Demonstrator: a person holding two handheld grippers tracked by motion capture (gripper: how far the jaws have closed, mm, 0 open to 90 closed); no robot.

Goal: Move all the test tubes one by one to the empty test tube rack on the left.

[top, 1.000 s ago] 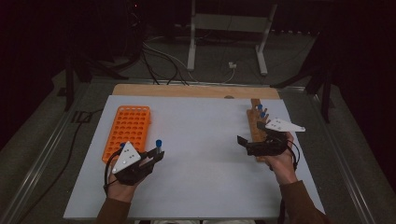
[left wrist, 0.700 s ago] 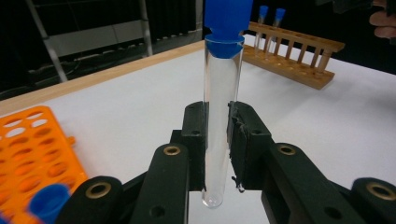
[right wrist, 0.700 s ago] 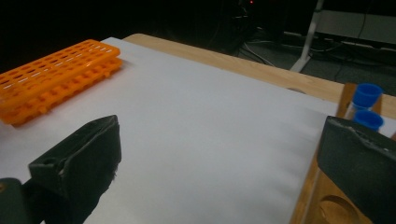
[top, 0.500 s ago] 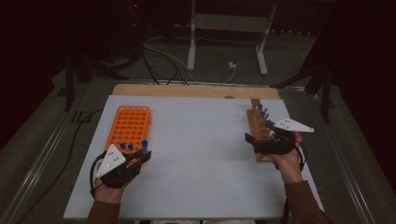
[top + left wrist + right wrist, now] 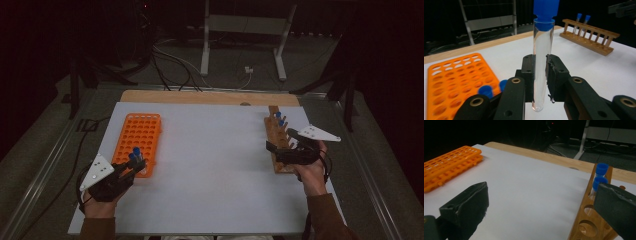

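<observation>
The test tube (image 5: 541,62) stands upright in the left gripper view, long axis vertical, blue cap on top and rounded base down, above the white tabletop (image 5: 210,170). It sits clamped between the jaws of the left tool (image 5: 539,75), beside the near corner of the orange rack (image 5: 139,140). Against the earlier frames, the left tool has carried the tube leftward to that rack; the right tool (image 5: 541,205) is released, jaws wide, at the wooden rack (image 5: 280,145), barely shifted.

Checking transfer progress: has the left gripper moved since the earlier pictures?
Yes. The left gripper carried its tube leftward, over the orange rack's near end.
</observation>
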